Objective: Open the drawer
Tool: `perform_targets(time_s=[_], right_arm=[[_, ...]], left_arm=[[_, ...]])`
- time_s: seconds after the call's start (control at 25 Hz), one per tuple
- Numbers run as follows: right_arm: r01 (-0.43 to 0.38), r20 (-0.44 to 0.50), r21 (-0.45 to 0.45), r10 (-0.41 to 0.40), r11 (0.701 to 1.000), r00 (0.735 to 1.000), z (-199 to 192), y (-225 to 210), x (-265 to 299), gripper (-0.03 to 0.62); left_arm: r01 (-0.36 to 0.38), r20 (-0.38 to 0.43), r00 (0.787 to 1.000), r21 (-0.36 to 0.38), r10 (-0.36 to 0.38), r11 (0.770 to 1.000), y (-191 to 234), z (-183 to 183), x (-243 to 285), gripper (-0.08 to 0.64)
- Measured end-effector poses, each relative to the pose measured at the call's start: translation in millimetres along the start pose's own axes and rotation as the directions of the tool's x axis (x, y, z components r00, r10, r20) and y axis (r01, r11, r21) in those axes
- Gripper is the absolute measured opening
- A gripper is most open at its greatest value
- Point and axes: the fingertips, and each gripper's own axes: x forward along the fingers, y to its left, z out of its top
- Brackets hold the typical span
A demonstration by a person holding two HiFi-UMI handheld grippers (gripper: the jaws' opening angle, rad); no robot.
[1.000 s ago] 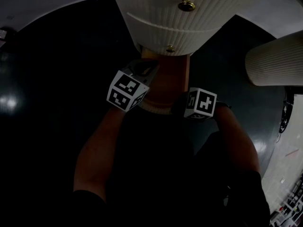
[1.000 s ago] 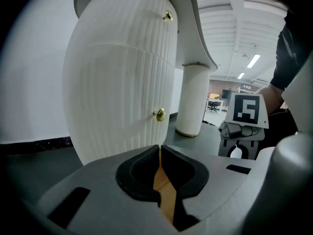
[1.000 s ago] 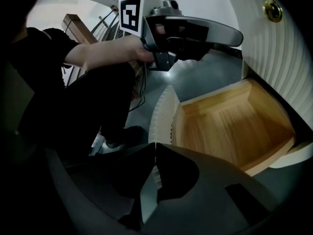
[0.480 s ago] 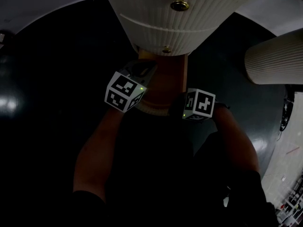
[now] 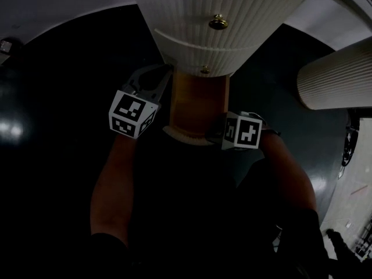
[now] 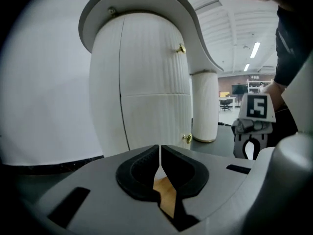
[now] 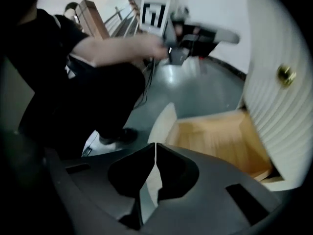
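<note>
The left gripper (image 6: 160,150) has swung clear of the pulled-out drawer (image 5: 197,104), so opening looks done; it and the right gripper (image 7: 155,148) are closed on nothing.

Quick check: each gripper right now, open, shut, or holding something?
Left gripper: shut, jaws together, nothing between them.
Right gripper: shut, jaws together, holding nothing; it is not gripping the pulled-out drawer.
</note>
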Motion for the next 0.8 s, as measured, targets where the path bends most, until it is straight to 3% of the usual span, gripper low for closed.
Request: perform_targets(time_s=[0.2, 0.32, 0.4, 0.48, 0.6, 0.72, 0.8], right_arm=[[0.167, 0.202, -0.040, -0.155, 0.985, 0.967, 52, 0, -53, 0.018], [0.209, 0.306, -0.068, -0.179, 0.976, 0.935, 80, 20, -76, 0.018], [0.212, 0.374, -0.070, -0.171, 0.975, 0.912, 95, 34, -90, 0.017], [0.241, 0.421, -0.068, -0.191, 0.968, 0.887, 108, 41, -102, 0.017], [0.325, 0.453, -0.099, -0.248, 0.941, 0.856, 127, 50, -124, 0.017], [0.387, 0.508, -0.110, -0.283, 0.915, 0.813, 149, 66, -150, 0.017], [0.403, 0.572, -0.087, -0.286, 0.911, 0.769, 169, 75, -176, 0.017]], left_arm=[[-0.004, -0.033, 0.999, 0.126, 0.008, 0.992, -2, 5, -41, 0.023], [-0.057, -0.002, 0.998, 0.154, 0.058, 0.986, 11, 18, -81, 0.023], [-0.125, 0.063, 0.991, 0.080, 0.121, 0.989, 31, 37, -110, 0.023], [-0.139, 0.147, 0.979, -0.025, 0.142, 0.990, 37, 63, -140, 0.023], [-0.057, 0.240, 0.967, -0.119, 0.085, 0.991, 5, 95, -173, 0.023], [0.046, 0.264, 0.964, -0.140, -0.008, 0.989, -48, 115, -183, 0.023], [0.092, 0.273, 0.961, -0.160, -0.045, 0.983, -70, 138, -186, 0.023]])
